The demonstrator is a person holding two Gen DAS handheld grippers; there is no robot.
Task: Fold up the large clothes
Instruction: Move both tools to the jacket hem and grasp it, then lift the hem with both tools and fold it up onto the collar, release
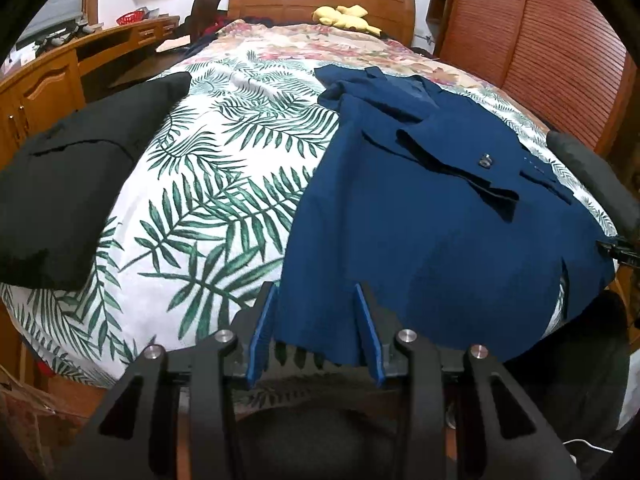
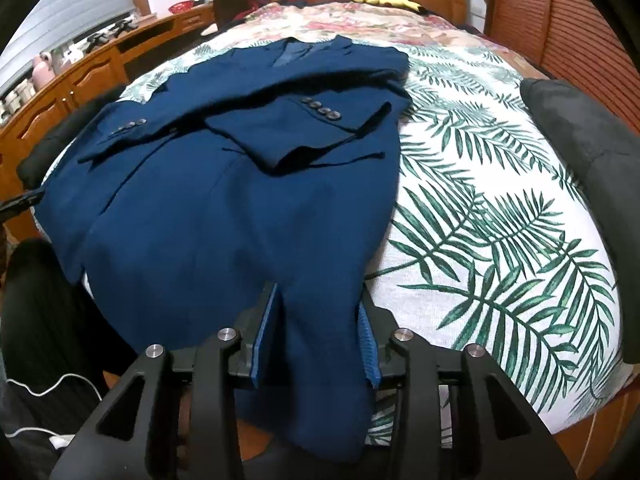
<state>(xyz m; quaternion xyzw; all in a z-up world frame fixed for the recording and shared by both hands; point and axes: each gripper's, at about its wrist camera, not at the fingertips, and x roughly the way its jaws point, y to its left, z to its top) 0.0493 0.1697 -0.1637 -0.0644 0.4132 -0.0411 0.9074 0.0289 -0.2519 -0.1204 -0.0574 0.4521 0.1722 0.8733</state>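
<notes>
A navy blue suit jacket lies flat on the palm-leaf bedspread, collar toward the headboard, both sleeves folded across its front. It also shows in the right wrist view. My left gripper is open, its blue-padded jaws standing either side of the jacket's lower left hem corner. My right gripper is open, its jaws astride the lower right hem, which hangs over the bed's edge. Neither jaw pair is pressed onto the cloth.
A folded black garment lies on the bed's left side. A dark grey garment lies at the right. A yellow plush toy sits by the wooden headboard. A wooden desk stands left, a slatted wardrobe right.
</notes>
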